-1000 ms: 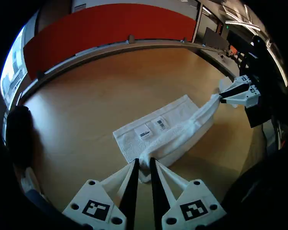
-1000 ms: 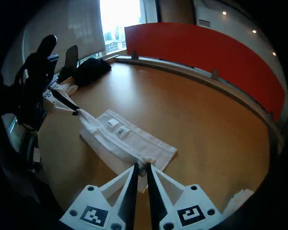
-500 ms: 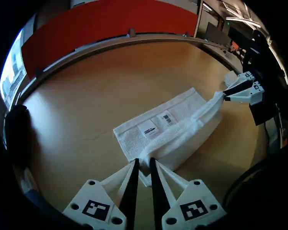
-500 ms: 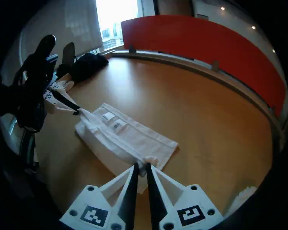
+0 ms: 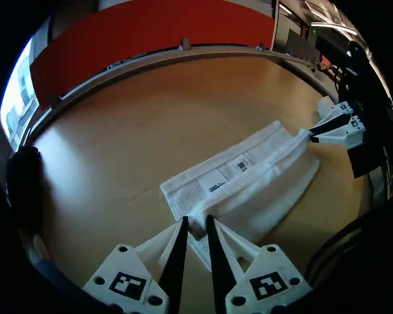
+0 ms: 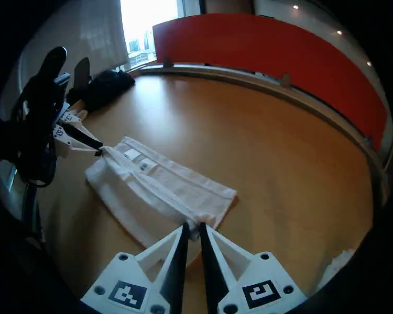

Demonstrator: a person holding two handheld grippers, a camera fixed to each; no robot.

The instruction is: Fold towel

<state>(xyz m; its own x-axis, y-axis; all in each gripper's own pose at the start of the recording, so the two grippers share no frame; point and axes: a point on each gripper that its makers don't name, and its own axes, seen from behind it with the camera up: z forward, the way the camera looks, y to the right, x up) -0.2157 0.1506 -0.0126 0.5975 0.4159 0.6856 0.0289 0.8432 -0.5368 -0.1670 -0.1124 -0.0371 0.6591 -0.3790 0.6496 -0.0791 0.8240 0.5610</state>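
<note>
The white towel point(image 5: 259, 183) lies lengthwise on the wooden bench point(image 5: 139, 120), doubled over on itself, with two small labels point(image 5: 213, 181) showing on the lower layer. Their print is too small to make out.

In the left gripper view, the left tool point(image 5: 195, 221) is clenched on one end of the upper layer. A pinch of white cloth sits between its two dark fingers, and the corner itself is hidden behind the fingertips. At the towel's other end the right tool point(image 5: 307, 135) shows farther off, with its tips on the cloth. The hand and body behind it are a dark mass cut off at the side.

In the right gripper view, the right tool point(image 6: 193, 227) likewise grips a bunched bit of the towel edge between both fingers. The cloth runs away from it towards the left tool at the opposite end. The fold line between the two tools looks nearly flat on the bench, but whether it rests fully or is raised a little cannot be told.

Whoever holds the left tool appears as black shapes, too dark to read. A black heap point(image 6: 106, 85) sits at the far corner of the bench beside a bright window point(image 6: 144, 29); what it is stays unclear. A red panel point(image 6: 280, 57) runs along the back edge of the bench.
</note>
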